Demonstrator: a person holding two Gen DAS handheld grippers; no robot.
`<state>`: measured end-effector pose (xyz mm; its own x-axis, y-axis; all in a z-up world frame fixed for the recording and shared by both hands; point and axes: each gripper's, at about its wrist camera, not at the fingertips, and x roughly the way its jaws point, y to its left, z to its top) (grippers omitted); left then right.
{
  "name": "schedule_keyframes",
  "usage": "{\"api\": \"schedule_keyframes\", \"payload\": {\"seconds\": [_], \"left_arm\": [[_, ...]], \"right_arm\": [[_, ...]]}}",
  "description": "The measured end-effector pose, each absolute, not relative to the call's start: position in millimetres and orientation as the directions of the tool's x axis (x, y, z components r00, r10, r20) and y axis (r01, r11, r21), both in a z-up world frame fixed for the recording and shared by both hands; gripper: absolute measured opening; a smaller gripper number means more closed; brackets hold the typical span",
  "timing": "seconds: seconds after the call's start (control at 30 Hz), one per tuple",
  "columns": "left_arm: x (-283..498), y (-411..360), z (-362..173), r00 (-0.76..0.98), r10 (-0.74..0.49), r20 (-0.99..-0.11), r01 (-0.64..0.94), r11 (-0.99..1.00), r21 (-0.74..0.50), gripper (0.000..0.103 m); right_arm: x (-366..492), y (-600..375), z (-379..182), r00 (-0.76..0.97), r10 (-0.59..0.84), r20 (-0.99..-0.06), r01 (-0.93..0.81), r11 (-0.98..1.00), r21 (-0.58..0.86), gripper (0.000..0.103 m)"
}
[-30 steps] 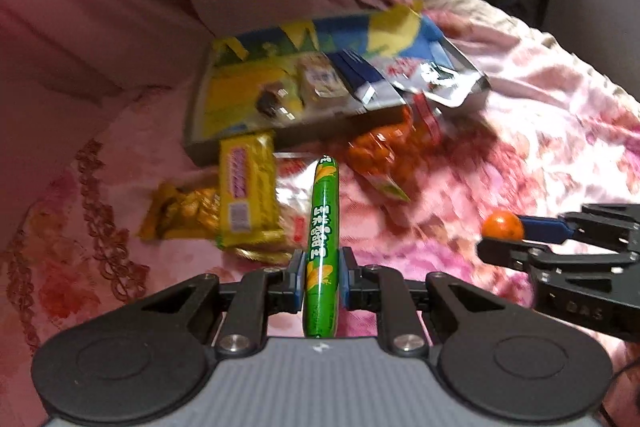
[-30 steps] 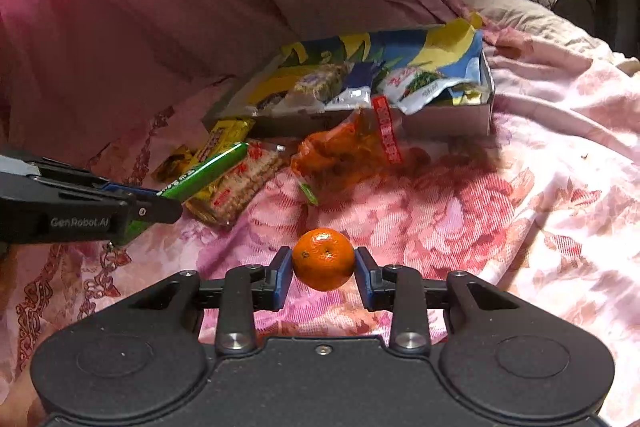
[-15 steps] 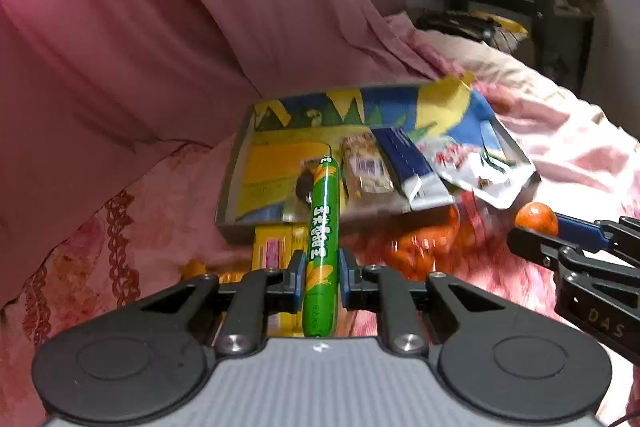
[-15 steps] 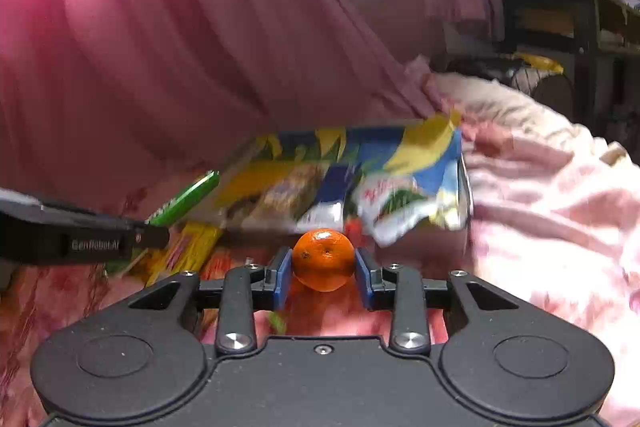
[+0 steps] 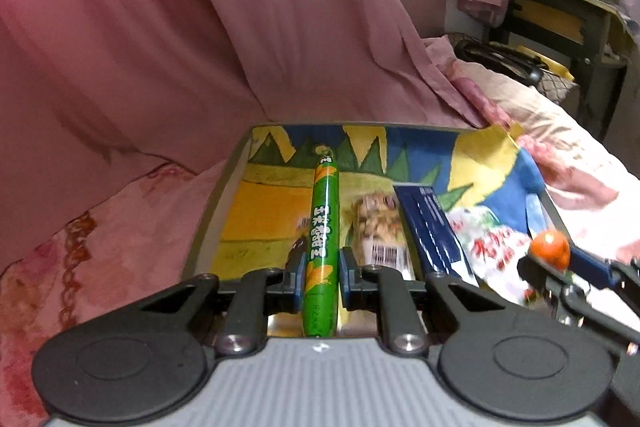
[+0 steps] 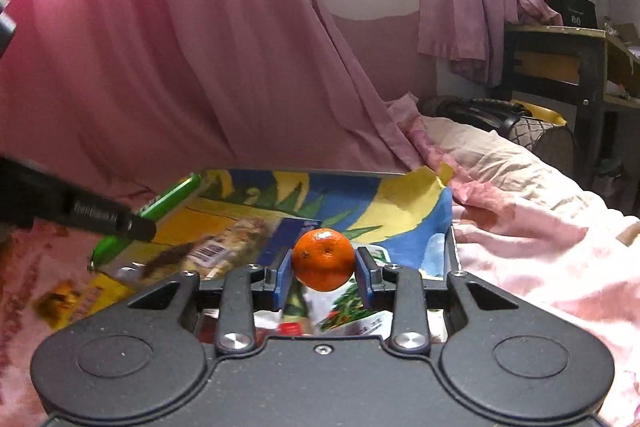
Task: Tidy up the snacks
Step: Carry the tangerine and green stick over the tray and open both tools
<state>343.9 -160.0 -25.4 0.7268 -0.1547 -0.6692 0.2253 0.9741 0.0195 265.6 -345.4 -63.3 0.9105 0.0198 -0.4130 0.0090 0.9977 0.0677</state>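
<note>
The left gripper [image 5: 320,281] pinches a green stick [image 5: 322,243] lengthwise and the right gripper [image 6: 323,277] clamps an orange [image 6: 323,264] by its sides, both held over the near edge of the box [image 5: 208,223], probably so each can be dropped in among the packets [image 5: 380,227] there. Beyond, the box's near wall and floor are hidden behind the grippers. The packet labels are too blurred to read.

Black tongs [image 6: 323,277] (blue pads [image 6: 283,273]).
</note>
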Motion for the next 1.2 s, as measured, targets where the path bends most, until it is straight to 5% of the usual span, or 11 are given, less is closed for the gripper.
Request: {"api": "schedule_keyframes", "payload": {"seconds": [0.7, 0.9, 1.2], "left_arm": [[388.2, -166.3, -66.2, 0.709, -0.196, -0.678, 0.215, 0.975, -0.057, 0.018], [386.0, -166.5, -63.6, 0.709, -0.18, -0.682, 0.207, 0.977, -0.043, 0.019], [372.2, -151.7, -42.2, 0.771, -0.18, -0.611, 0.165, 0.983, -0.082, 0.068]], "right_arm": [[293.5, -333.7, -92.1, 0.909, 0.014, -0.417, -0.026, 0.999, -0.023, 0.039], [291.6, -336.4, -89.7, 0.913, 0.008, -0.409, -0.013, 1.0, -0.01, 0.054], [285.3, -341.1, -79.3, 0.928, -0.012, -0.372, 0.013, 1.0, 0.001, 0.078]]}}
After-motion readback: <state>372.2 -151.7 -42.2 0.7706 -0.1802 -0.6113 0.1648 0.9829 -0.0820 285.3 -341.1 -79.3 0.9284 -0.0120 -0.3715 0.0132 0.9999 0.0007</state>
